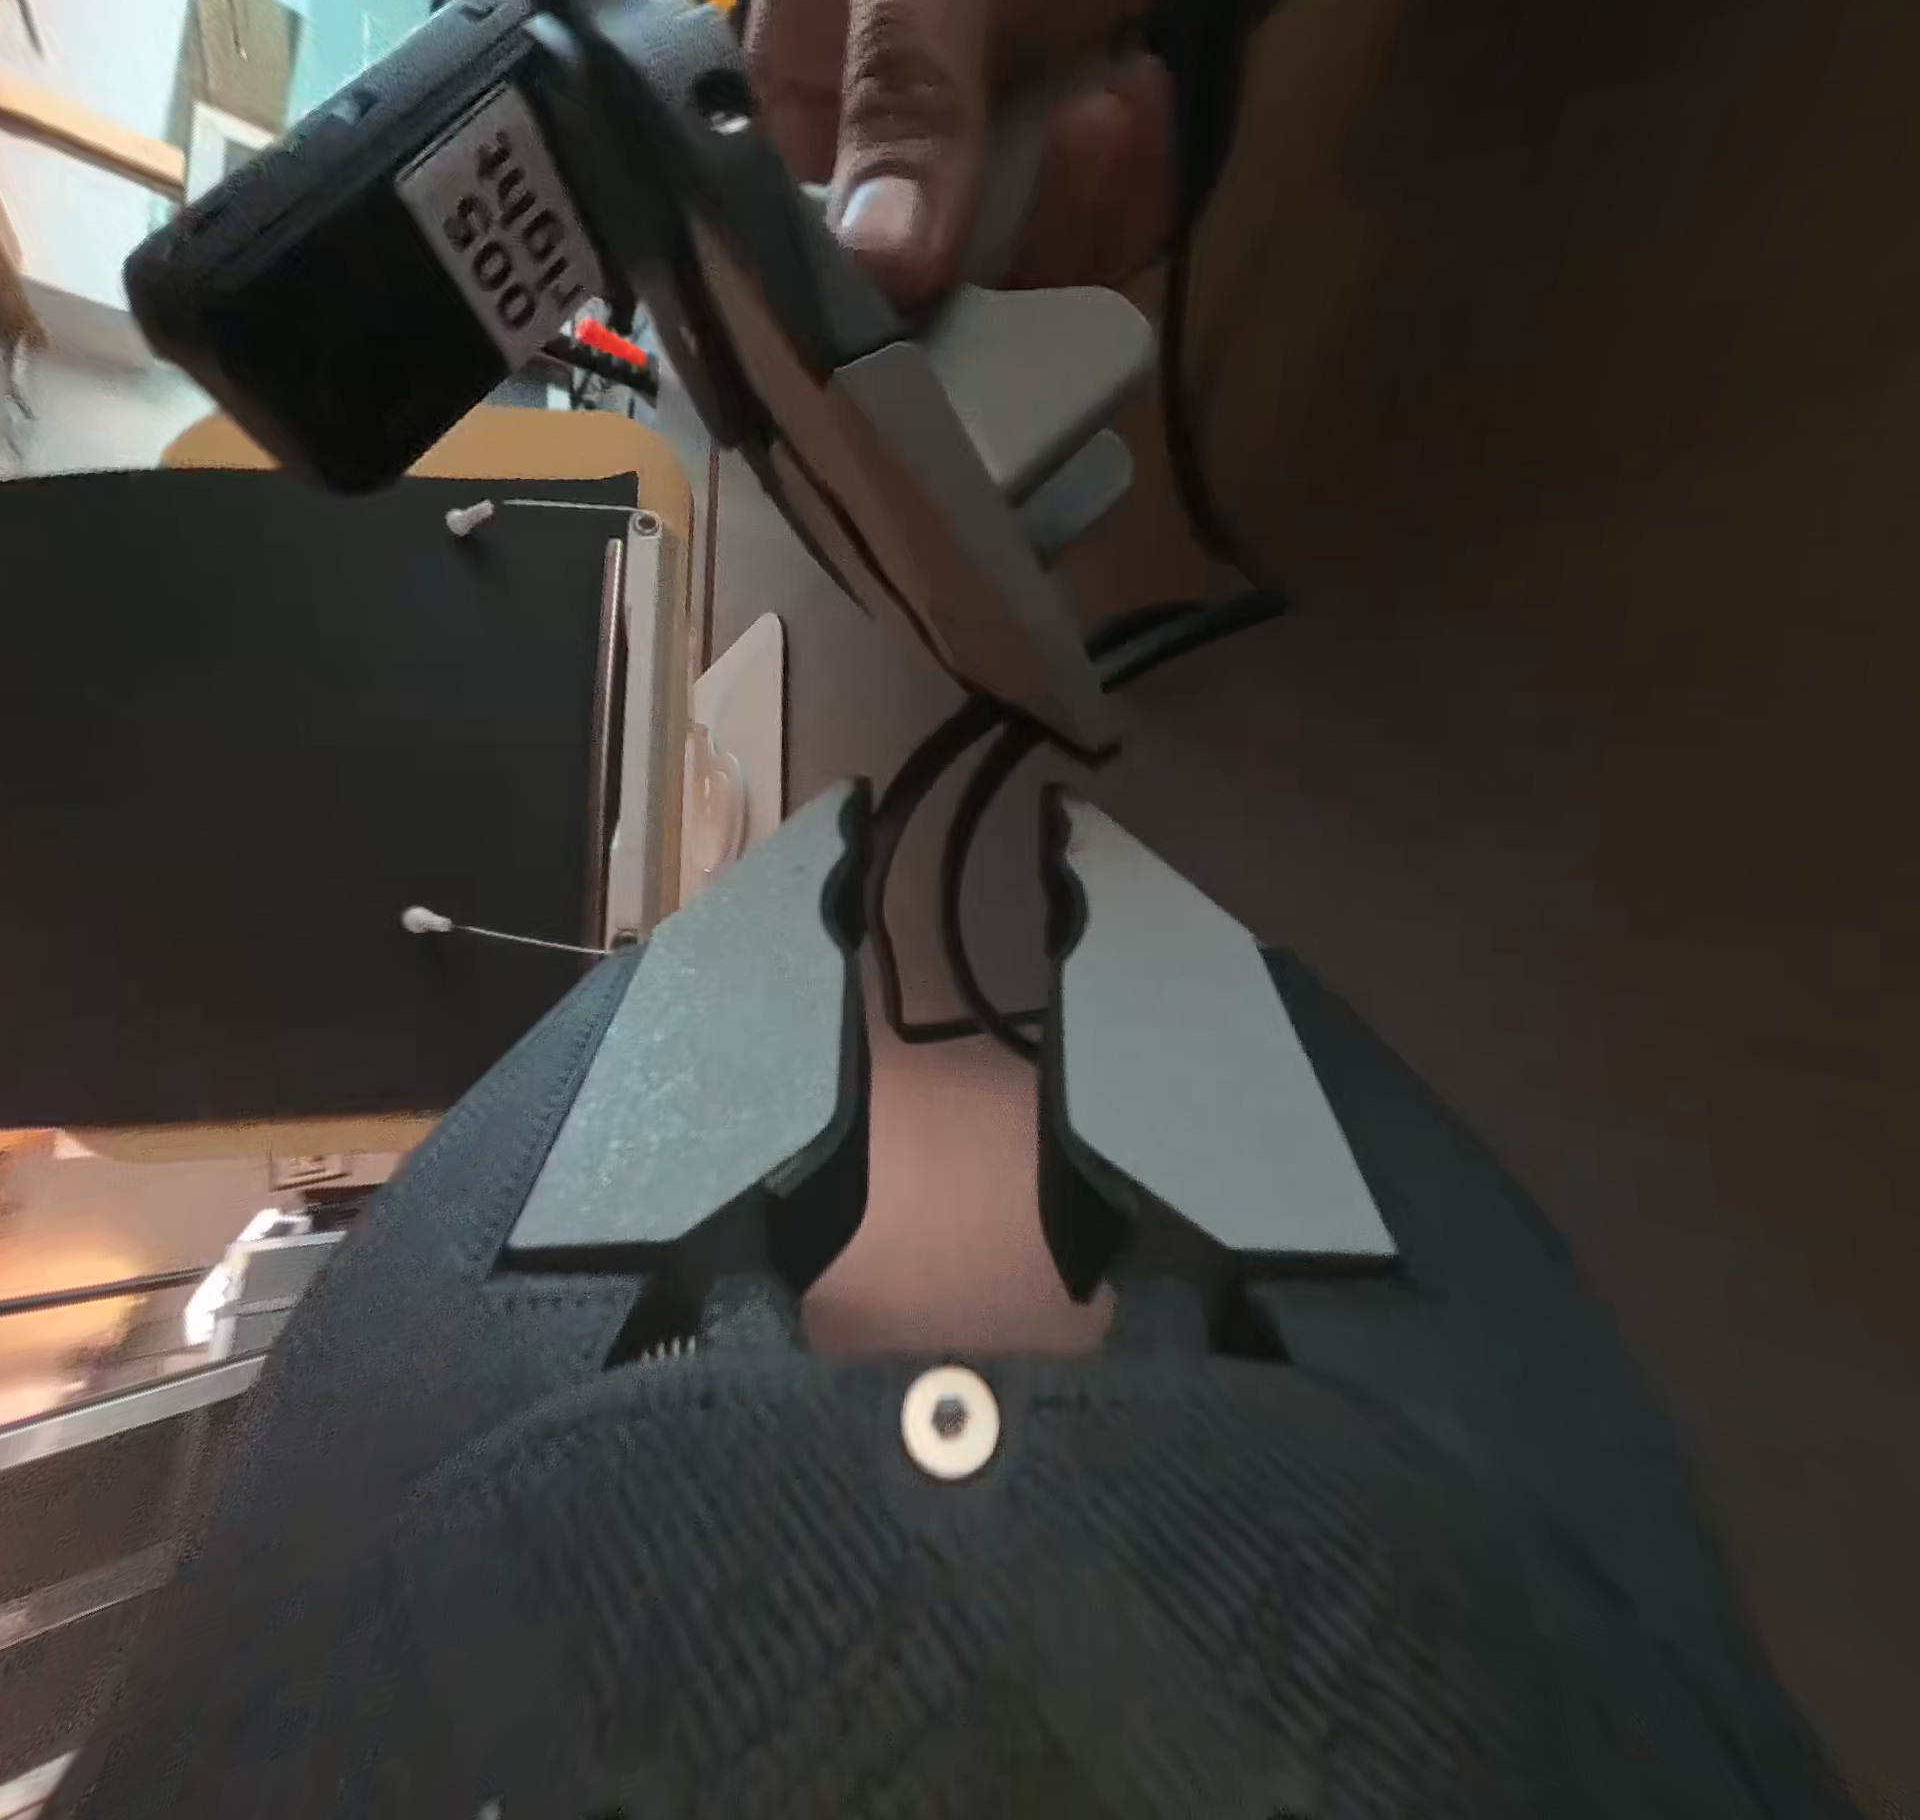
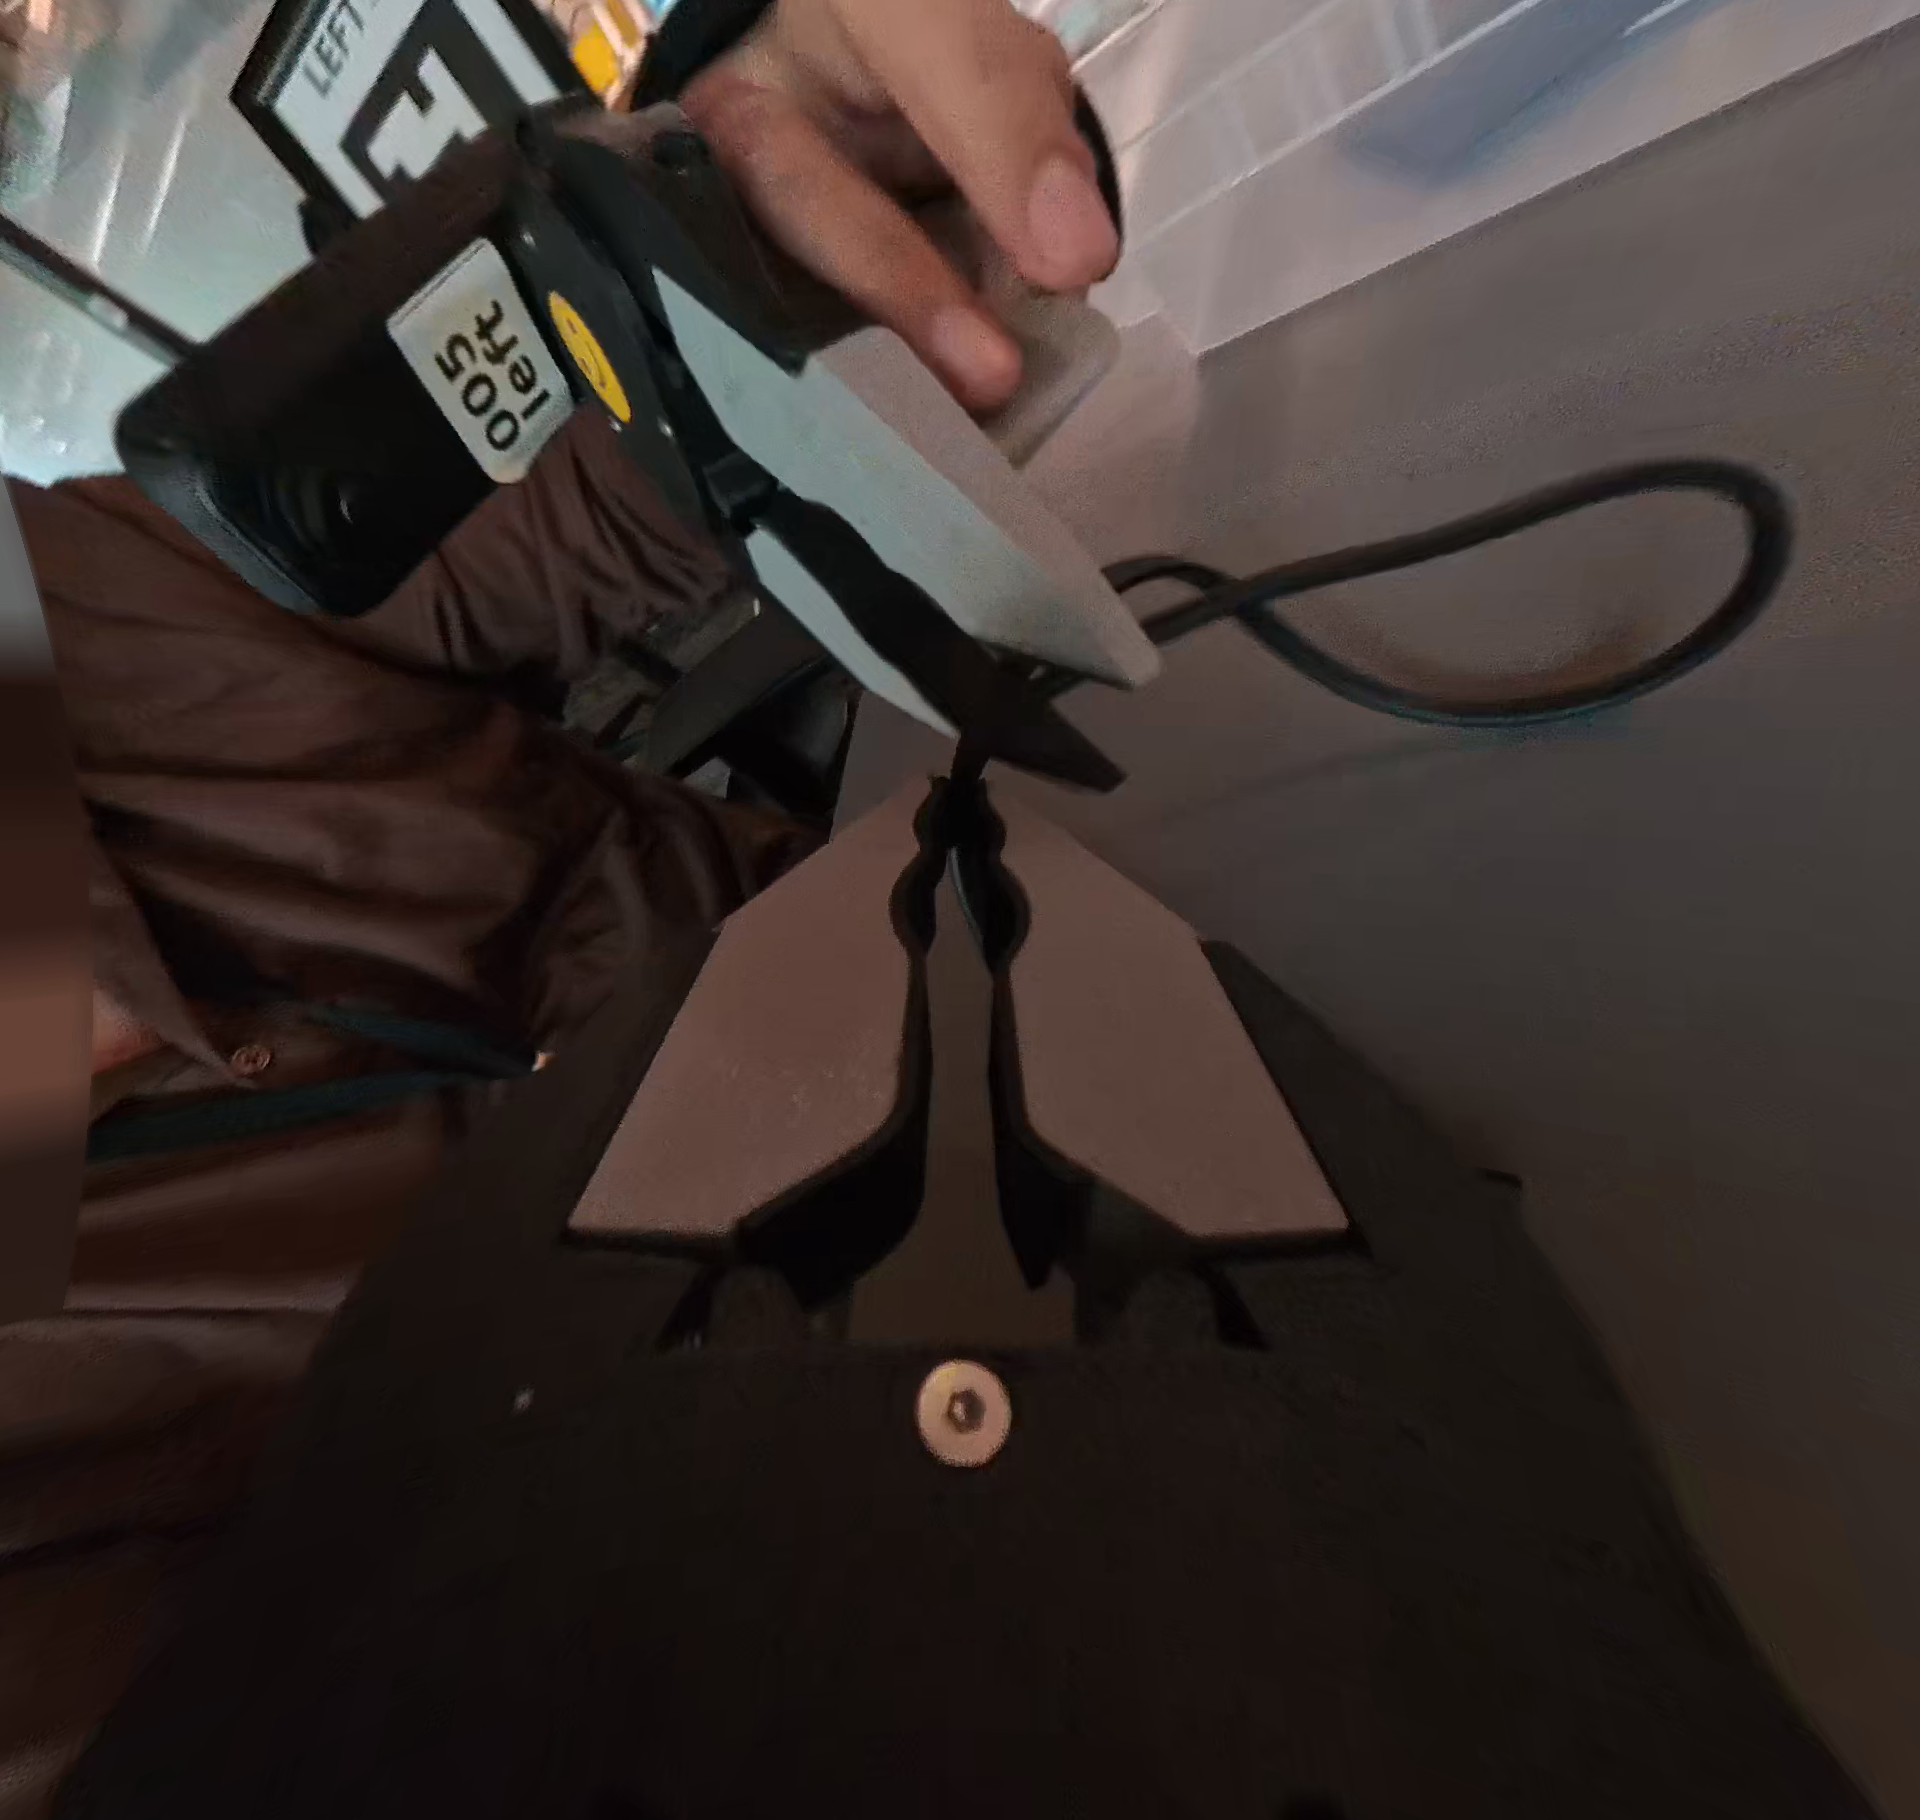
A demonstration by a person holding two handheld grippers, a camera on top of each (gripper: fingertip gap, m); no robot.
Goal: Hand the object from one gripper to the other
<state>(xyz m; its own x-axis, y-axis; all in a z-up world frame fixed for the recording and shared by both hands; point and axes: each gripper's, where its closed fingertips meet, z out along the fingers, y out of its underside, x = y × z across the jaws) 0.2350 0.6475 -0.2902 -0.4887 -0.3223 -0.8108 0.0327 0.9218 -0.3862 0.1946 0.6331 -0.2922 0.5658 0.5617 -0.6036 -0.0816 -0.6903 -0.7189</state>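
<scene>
A thin black cable [image 1: 948,887] hangs in loops between the two grippers. My left gripper [image 1: 956,804] is open, its grey fingers apart with the cable strands passing through the gap. My right gripper [image 1: 1086,742] comes in from above, tips together, pinching the cable just above the left fingertips. In the right wrist view my right gripper [image 2: 961,809] is shut on the cable at its tips. The left gripper [image 2: 1049,721] sits right in front of it. The rest of the cable [image 2: 1756,565] loops out over the grey table [image 2: 1558,939].
A black panel [image 1: 260,783] with thin white-tipped pins stands at the left. A white card [image 1: 743,690] lies on the table beside it. A person's brown sleeve [image 2: 312,783] fills the left of the right wrist view. Clear bins [image 2: 1455,56] stand at the far table edge. The grippers are tip to tip, or close to it. It is some 30 cm from my left tips to the black panel [image 1: 260,783].
</scene>
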